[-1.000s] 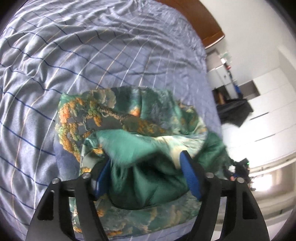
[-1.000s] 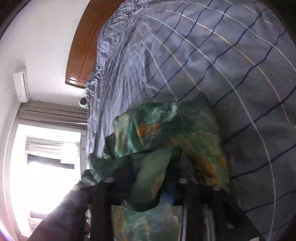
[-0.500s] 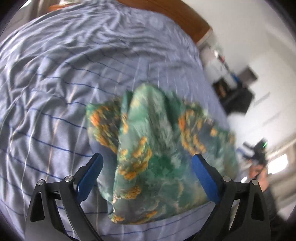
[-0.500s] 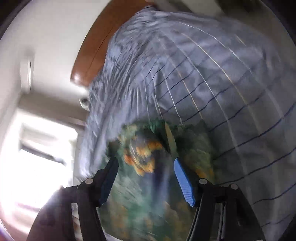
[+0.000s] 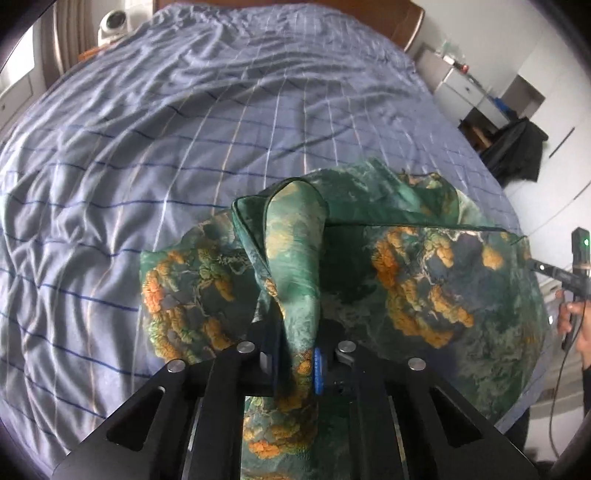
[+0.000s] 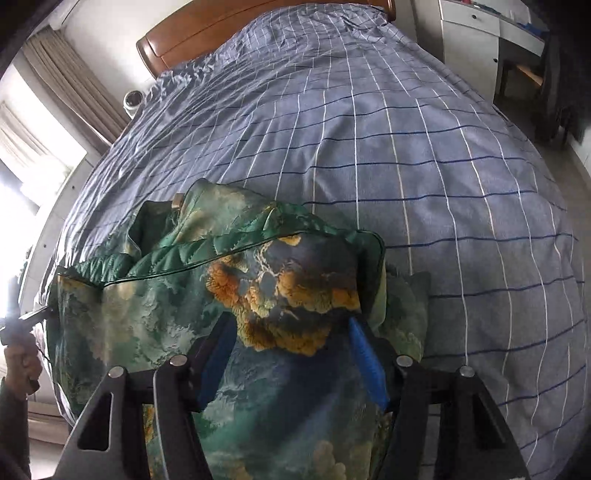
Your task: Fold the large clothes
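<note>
Garment (image 5: 417,273): green printed piece with orange patches, bunched on the bed (image 5: 184,122); lower centre and right of the left view, lower left of the right view.
Left gripper (image 5: 299,363): jaws nearly closed, pinching a raised fold that stands up the frame's centre.
Right gripper (image 6: 291,363): jaws wide apart, cloth lying between them, nothing pinched.
Key relation: the piped hem runs across both views just ahead of the fingers; the open right gripper seems best placed to take it.
Around: headboard (image 6: 229,26) at top, cabinet (image 6: 476,40) upper right; bare bedding ahead, nothing in the way.
</note>
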`<action>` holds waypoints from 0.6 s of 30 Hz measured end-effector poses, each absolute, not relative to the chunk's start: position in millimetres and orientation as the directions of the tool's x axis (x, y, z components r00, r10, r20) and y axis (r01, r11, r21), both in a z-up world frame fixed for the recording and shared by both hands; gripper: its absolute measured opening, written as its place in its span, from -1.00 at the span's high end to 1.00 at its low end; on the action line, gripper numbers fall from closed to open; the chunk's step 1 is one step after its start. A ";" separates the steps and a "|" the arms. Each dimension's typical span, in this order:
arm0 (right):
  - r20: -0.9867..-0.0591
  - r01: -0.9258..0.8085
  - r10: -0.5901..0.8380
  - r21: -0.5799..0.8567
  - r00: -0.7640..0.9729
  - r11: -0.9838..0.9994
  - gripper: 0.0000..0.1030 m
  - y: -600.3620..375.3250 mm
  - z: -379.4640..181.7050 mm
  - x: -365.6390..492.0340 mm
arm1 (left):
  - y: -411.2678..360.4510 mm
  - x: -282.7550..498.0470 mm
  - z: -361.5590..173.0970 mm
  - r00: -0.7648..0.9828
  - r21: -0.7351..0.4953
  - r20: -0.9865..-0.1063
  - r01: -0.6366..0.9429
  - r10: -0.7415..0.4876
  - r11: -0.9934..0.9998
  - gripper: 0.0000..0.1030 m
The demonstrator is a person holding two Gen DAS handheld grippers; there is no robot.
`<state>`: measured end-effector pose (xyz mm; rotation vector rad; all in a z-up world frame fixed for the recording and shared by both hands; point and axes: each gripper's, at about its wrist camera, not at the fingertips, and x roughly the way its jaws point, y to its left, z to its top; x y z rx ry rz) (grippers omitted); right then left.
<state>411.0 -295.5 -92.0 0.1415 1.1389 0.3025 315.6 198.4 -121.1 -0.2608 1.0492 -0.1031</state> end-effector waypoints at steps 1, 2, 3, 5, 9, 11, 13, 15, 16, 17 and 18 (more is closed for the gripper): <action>-0.876 -0.174 0.290 0.239 0.386 0.955 0.43 -292.9 -92.5 410.7 | 198.0 313.2 -119.6 0.505 -0.250 -0.840 -0.040 -0.197 0.967 0.82; -0.882 -0.186 0.274 0.217 0.383 0.958 0.91 -291.1 -93.0 411.2 | 197.0 309.9 -117.0 0.513 -0.238 -0.838 -0.043 -0.183 0.970 0.83; -0.886 -0.192 0.267 0.206 0.378 0.959 0.91 -288.9 -93.0 411.5 | 196.3 308.0 -114.8 0.522 -0.231 -0.835 -0.048 -0.173 0.972 0.84; -0.888 -0.216 0.240 0.165 0.393 0.962 0.94 -283.6 -89.7 406.7 | 194.6 301.4 -105.3 0.549 -0.222 -0.822 -0.063 -0.152 0.973 0.85; -0.843 -0.226 0.191 0.085 0.503 0.970 0.95 -276.7 -59.6 392.8 | 193.6 296.7 -75.0 0.623 -0.216 -0.771 -0.064 -0.130 0.974 0.85; -0.814 -0.226 0.158 0.033 0.560 0.974 0.95 -275.3 -40.1 388.1 | 191.9 300.0 -56.9 0.662 -0.199 -0.741 -0.060 -0.111 0.978 0.85; -0.766 -0.229 0.125 -0.029 0.630 0.973 0.95 -273.2 -15.2 386.6 | 189.5 308.7 -41.3 0.696 -0.176 -0.712 -0.055 -0.089 0.983 0.85; -0.724 -0.220 0.107 -0.063 0.681 0.973 0.95 -271.8 4.8 391.8 | 186.5 323.7 -31.2 0.722 -0.149 -0.689 -0.065 -0.057 0.987 0.85; -0.708 -0.210 0.096 -0.075 0.700 0.975 0.95 -271.2 12.2 396.9 | 186.2 332.2 -29.3 0.731 -0.144 -0.681 -0.073 -0.046 0.987 0.85; -0.695 -0.198 0.087 -0.081 0.714 0.977 0.96 -271.1 17.8 405.1 | 185.7 341.8 -29.3 0.739 -0.136 -0.673 -0.084 -0.030 0.987 0.85; -0.690 -0.190 0.082 -0.082 0.719 0.978 0.96 -270.8 20.9 410.6 | 184.2 351.6 -31.7 0.747 -0.117 -0.665 -0.096 -0.006 0.989 0.85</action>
